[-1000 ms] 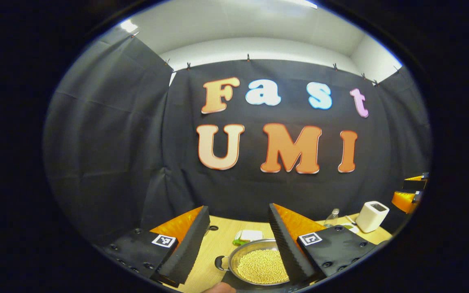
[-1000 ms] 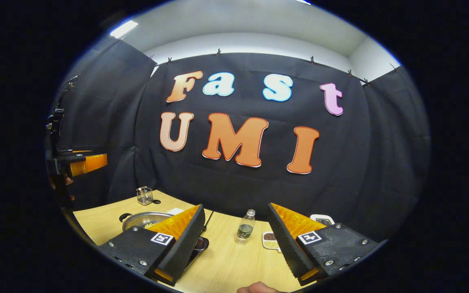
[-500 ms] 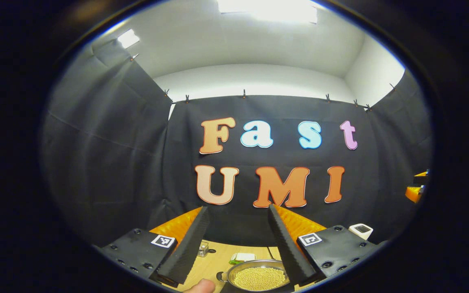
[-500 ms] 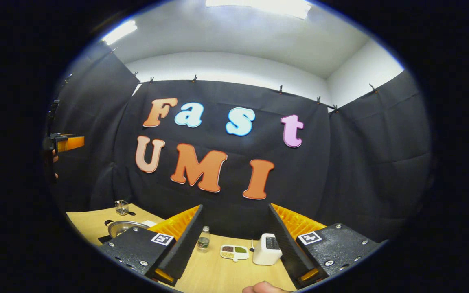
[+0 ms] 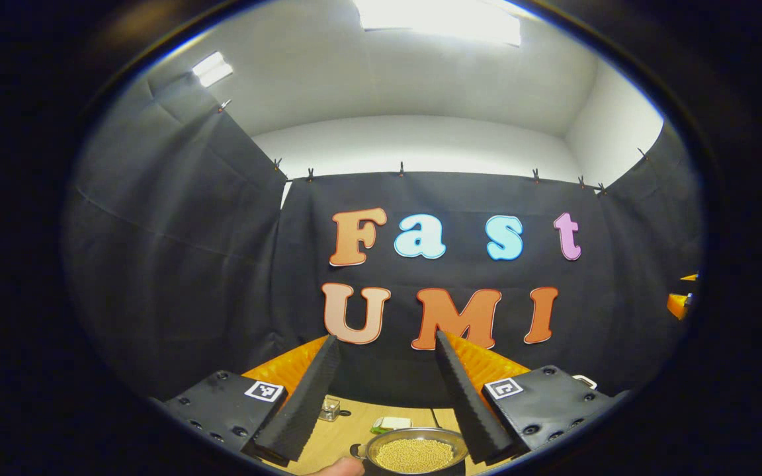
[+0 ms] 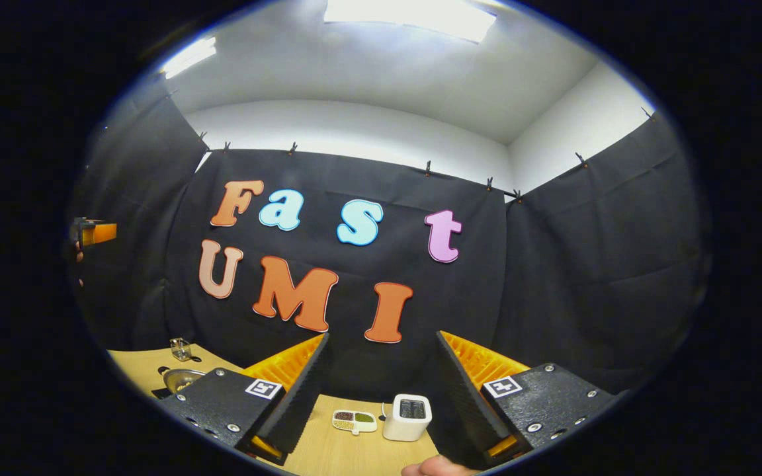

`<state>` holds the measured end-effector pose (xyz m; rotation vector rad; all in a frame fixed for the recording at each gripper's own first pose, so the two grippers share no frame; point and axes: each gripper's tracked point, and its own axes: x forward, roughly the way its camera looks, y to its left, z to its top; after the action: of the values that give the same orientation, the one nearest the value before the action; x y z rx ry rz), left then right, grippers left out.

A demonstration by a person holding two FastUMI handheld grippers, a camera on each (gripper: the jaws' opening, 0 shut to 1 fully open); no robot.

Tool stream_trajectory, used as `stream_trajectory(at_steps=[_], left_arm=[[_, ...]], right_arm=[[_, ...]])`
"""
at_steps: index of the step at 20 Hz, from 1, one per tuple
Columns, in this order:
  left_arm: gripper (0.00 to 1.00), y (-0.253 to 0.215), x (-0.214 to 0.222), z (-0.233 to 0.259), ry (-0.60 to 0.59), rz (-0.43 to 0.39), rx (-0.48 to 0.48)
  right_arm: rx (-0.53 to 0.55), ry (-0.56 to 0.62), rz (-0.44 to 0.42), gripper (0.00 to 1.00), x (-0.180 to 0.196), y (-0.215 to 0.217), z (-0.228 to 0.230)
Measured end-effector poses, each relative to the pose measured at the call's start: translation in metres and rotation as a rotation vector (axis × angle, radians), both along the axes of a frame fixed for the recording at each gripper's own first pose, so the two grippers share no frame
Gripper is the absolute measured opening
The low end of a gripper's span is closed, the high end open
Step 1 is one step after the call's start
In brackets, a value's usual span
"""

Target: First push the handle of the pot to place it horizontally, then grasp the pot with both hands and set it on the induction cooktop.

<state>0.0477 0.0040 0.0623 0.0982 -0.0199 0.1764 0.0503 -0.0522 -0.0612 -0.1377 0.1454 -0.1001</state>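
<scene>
I hold my left gripper (image 5: 387, 396) and my right gripper (image 6: 381, 390) up above the wooden table (image 6: 341, 456), both released with fingers spread and empty. The steel pot (image 5: 415, 451) of yellow beans sits on the black induction cooktop (image 5: 414, 469), low between my left fingers.

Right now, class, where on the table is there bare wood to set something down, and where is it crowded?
Bare wood lies in front of the divided dish and white box, toward the near edge. Another strip lies between the small glass jar and the pot. Around the pot it is crowded.
</scene>
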Motion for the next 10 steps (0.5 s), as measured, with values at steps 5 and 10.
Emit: stream_trajectory(at_steps=[5, 10], left_arm=[[0.95, -0.015, -0.016, 0.022, -0.084, -0.023, 0.01], [0.97, -0.026, -0.022, 0.023, -0.094, -0.035, 0.023]], right_arm=[[-0.057, -0.074, -0.026, 0.95, 0.0, -0.014, 0.005], [-0.052, -0.112, 0.008, 0.95, -0.01, 0.001, 0.015]])
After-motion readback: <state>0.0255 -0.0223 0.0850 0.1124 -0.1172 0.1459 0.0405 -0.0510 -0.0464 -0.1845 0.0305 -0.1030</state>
